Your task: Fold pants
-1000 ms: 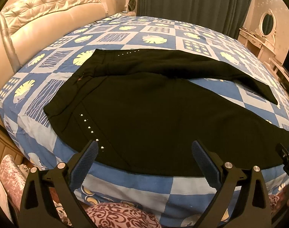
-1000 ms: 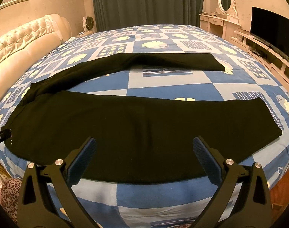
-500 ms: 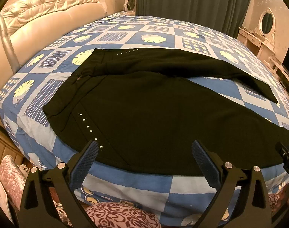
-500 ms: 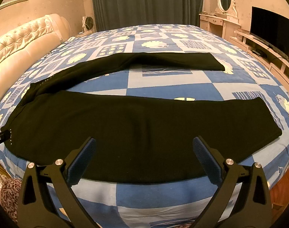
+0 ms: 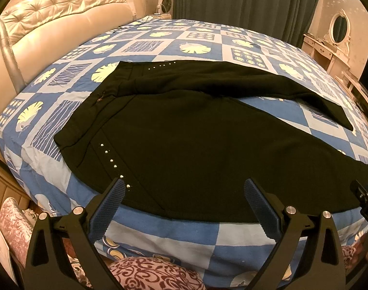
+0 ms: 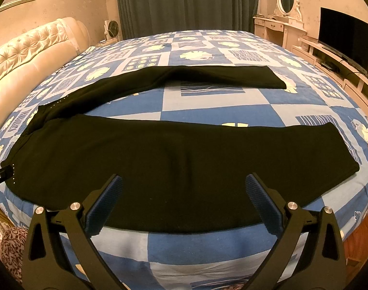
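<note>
Black pants (image 5: 196, 145) lie spread flat on the bed, waistband to the left, two legs splayed apart to the right. Small silver studs (image 5: 113, 160) line the near hip. In the right wrist view the same pants (image 6: 184, 159) show a near leg ending at the right and a far leg (image 6: 208, 76) behind it. My left gripper (image 5: 184, 193) hovers open above the near hem by the hip, holding nothing. My right gripper (image 6: 184, 188) hangs open over the near leg's front edge, also with nothing between its fingers.
The bed carries a blue and white patterned sheet (image 6: 208, 111). A padded cream headboard (image 5: 51, 24) rises at the left. Dark curtains (image 6: 184, 2), a dressing table with mirror (image 6: 285, 19) and a TV (image 6: 345, 38) stand beyond. Patterned cushions (image 5: 155, 275) lie below the bed's near edge.
Both views have shifted very slightly; the pants and both open grippers stay as they were.
</note>
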`<state>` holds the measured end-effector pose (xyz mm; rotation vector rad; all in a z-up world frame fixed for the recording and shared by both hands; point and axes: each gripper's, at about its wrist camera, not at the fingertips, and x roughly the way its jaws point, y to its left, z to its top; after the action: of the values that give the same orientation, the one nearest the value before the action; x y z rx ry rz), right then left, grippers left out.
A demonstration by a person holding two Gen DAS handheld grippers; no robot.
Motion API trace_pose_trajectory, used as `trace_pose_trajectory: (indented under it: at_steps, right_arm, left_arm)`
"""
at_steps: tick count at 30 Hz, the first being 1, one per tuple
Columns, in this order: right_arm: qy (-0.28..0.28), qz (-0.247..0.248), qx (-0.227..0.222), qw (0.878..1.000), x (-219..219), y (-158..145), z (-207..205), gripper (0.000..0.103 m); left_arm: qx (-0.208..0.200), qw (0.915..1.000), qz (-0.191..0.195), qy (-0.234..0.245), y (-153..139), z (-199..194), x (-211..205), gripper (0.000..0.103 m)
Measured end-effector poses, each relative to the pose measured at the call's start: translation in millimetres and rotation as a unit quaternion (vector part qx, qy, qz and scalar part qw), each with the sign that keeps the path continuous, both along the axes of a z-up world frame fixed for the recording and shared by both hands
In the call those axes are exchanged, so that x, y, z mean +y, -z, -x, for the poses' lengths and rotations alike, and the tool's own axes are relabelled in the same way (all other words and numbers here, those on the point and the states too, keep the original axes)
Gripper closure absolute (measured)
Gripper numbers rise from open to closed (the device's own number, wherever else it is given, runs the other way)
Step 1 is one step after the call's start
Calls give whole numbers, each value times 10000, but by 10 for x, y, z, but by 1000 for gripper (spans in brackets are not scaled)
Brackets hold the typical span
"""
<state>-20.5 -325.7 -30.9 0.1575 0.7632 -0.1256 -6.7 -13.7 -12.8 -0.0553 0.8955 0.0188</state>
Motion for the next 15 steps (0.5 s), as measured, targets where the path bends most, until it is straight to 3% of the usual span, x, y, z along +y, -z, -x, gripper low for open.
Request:
trace_pose_trajectory:
  at_steps: [15]
  right_arm:
    - [-11,-26,29,10000,2,25,1,2]
  left_arm:
    - [31,10000,-14,61,44,24,-68,5]
